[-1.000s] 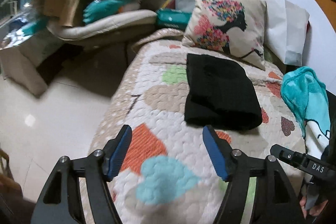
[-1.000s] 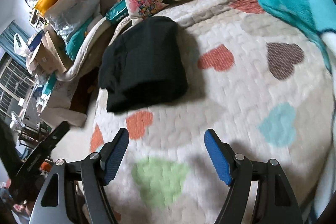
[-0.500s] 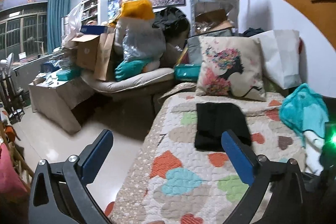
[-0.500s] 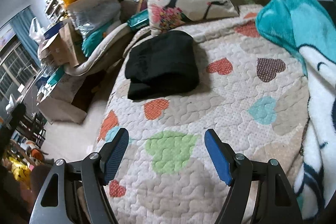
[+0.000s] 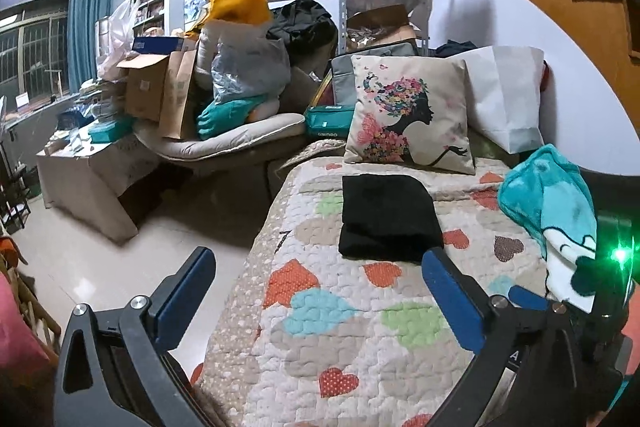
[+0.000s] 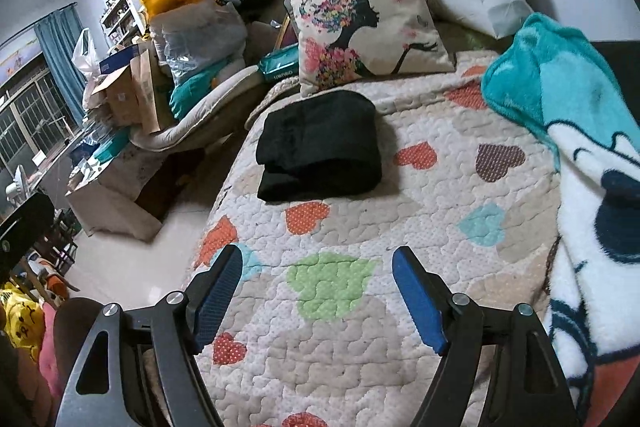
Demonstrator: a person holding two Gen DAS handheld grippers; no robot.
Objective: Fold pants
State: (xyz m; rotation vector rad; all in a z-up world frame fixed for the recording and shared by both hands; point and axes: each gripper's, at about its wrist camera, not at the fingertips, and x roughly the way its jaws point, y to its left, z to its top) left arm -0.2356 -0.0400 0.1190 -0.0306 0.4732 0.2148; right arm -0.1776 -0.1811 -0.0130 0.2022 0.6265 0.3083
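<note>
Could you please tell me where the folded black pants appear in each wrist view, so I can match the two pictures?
Left wrist: the black pants lie right of centre on the heart quilt, beyond the open gripper.
Right wrist: the pants lie at centre, slightly left, on the quilt.
Shared landmark: the floral silhouette pillow behind them.

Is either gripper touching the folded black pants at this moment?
Apart. In the right wrist view, bare quilt lies between the open right gripper and the folded black pants; the left gripper likewise hangs short of them.
</note>
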